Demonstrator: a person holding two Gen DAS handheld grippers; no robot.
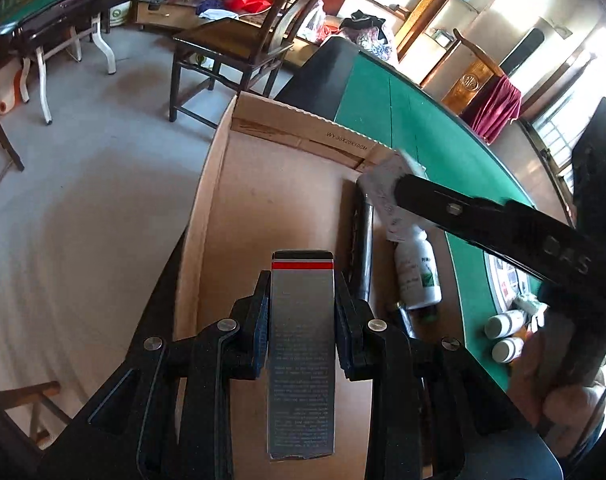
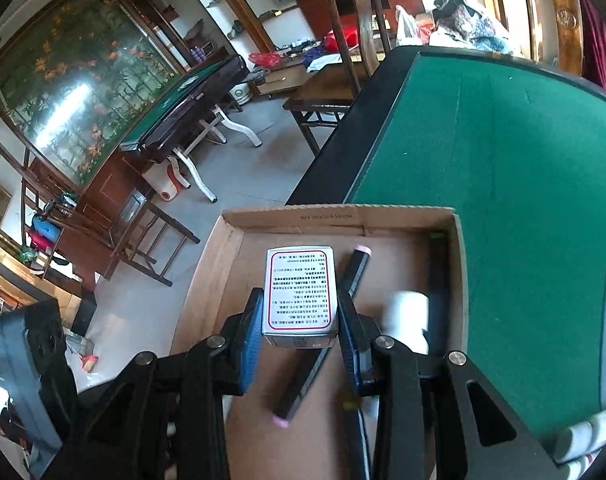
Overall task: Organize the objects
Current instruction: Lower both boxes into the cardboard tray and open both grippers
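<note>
Holding: two cartons, one in each gripper, both above an open cardboard box [image 1: 287, 184].
Left gripper [image 1: 302, 304]: clamped on a tall silver carton [image 1: 302, 344] with a red and black band at its far end; pads pressing both long sides; carton pointing straight ahead over the box floor.
Right gripper [image 2: 299, 320]: clamped on a white carton [image 2: 300, 292] with a red-bordered panel of print; blue pads [image 2: 251, 336] against its two sides; carton above the middle of the box.
Right gripper from the left camera: black arm reaching in from the right, white carton at its tip, near the box's far right corner.
Box: sitting at the edge of a green felt table [image 2: 503, 168], flaps up, near the table's black rim.
Inside box: dark marker [image 2: 323, 332] with pink caps lying diagonally beneath the white carton; white bottle [image 1: 417, 272] with green label lying on its side by the right wall; long black item [image 1: 363, 248] beside it, kind unclear.
On table, outside box: two small white bottles [image 1: 505, 334] lying on the felt right of the box, close to a person's hand [image 1: 559, 384] on the right gripper's handle.
Background: wooden chair [image 1: 239, 48] past the box, second green table [image 1: 63, 4] across the grey floor.
</note>
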